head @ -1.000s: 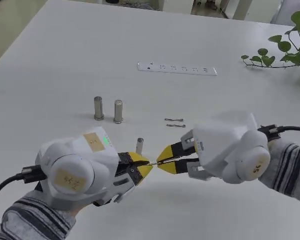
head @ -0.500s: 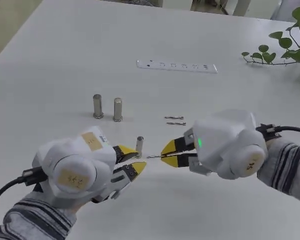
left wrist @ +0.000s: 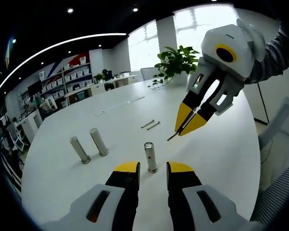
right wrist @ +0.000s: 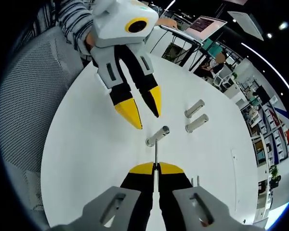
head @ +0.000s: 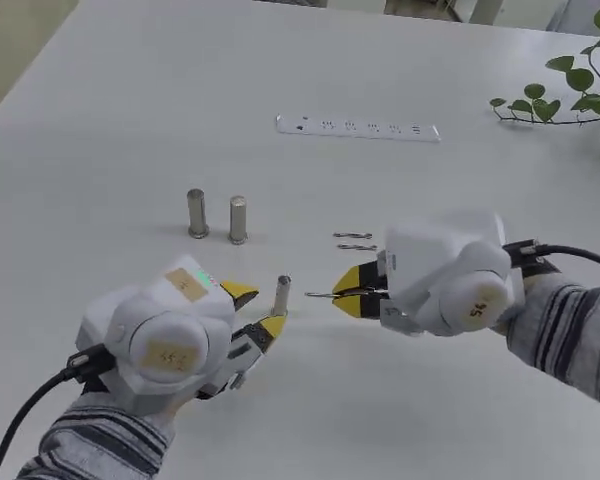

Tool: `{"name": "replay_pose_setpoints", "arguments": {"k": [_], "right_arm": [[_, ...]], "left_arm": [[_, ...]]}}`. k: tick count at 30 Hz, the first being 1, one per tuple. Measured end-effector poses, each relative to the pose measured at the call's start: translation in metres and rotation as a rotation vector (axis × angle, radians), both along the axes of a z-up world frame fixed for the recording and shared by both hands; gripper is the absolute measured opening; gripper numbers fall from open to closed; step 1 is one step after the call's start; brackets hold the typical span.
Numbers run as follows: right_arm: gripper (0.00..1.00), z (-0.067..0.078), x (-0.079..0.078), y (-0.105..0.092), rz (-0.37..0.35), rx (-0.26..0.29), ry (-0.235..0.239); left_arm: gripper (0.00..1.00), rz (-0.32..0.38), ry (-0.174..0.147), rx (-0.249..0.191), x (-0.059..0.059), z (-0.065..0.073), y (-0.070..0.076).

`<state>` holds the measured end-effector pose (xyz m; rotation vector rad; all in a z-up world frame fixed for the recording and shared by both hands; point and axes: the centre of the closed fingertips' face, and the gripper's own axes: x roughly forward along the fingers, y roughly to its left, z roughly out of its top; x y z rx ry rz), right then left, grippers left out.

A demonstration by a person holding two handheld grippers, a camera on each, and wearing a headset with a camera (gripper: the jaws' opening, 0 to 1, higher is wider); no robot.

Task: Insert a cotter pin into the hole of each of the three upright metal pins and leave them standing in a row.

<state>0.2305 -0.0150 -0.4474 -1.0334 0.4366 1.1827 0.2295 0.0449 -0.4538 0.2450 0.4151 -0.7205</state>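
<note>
A short upright metal pin [head: 282,296] stands near me, just ahead of my left gripper [head: 257,308], which is open. From the right, my right gripper [head: 348,294] is shut on a thin cotter pin [head: 320,295] whose free end points at that pin's top, a little short of it. The left gripper view has the near pin [left wrist: 150,156] at its open gripper [left wrist: 153,169], with the cotter pin [left wrist: 172,137] to the right. In the right gripper view the cotter pin [right wrist: 155,154] reaches from my gripper [right wrist: 154,168] toward the pin [right wrist: 157,136]. Two more upright pins [head: 197,213] [head: 238,219] stand side by side farther back.
Two loose cotter pins [head: 353,240] lie on the white table behind the right gripper. A white power strip [head: 358,127] lies farther back and a trailing plant [head: 578,95] sits at the far right. Cables run from both grippers toward me.
Both grippers held the cotter pin between them a second ago. The left one has let go, opened and drawn back by the near pin. The right keeps the cotter pin.
</note>
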Motion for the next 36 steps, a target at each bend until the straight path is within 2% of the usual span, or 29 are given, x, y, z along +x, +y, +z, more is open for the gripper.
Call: {"name": "replay_pose_setpoints", "arguments": {"k": [10,12,16,26,36], "right_arm": [[0.00,-0.005,0.008,0.005,-0.017,0.007,0.014],[0.00,-0.006,0.009,0.005,-0.016,0.006,0.013],[0.00,-0.008,0.012,0.007,-0.018,0.007,0.013],[0.00,-0.010,0.014,0.011,-0.008,0.013,0.023],[0.00,-0.010,0.015,0.016,-0.003,0.021,0.021]], "left_arm": [[0.17,0.033,0.024,-0.021,0.013,-0.009,-0.008],[0.17,0.045,0.043,-0.024,0.015,-0.014,-0.009],[0.16,0.069,0.070,-0.057,0.018,-0.019,-0.013],[0.09,0.073,0.066,-0.049,0.023,-0.024,-0.020],[0.06,0.090,0.079,-0.047,0.026,-0.030,-0.019]]}}
